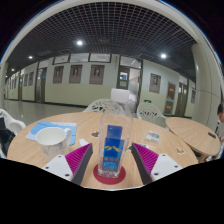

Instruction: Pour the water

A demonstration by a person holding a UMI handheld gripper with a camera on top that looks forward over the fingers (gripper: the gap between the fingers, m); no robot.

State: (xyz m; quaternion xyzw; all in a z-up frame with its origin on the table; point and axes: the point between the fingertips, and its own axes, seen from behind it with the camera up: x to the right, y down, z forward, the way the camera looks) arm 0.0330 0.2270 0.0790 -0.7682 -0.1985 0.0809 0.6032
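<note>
A clear water bottle with a blue label (pixel 112 150) stands upright on a round red coaster (pixel 110 177) on the wooden table (pixel 90 125). My gripper (pixel 112 160) is open, with the bottle between the fingers. There is a gap on each side between the bottle and the magenta pads (pixel 80 157). A white cup (pixel 52 136) sits on a blue mat to the left, beyond the left finger.
A second round wooden table (pixel 190 135) stands to the right. White chairs (pixel 105 106) stand beyond the table's far edge. A large hall with doors and wall posters lies behind.
</note>
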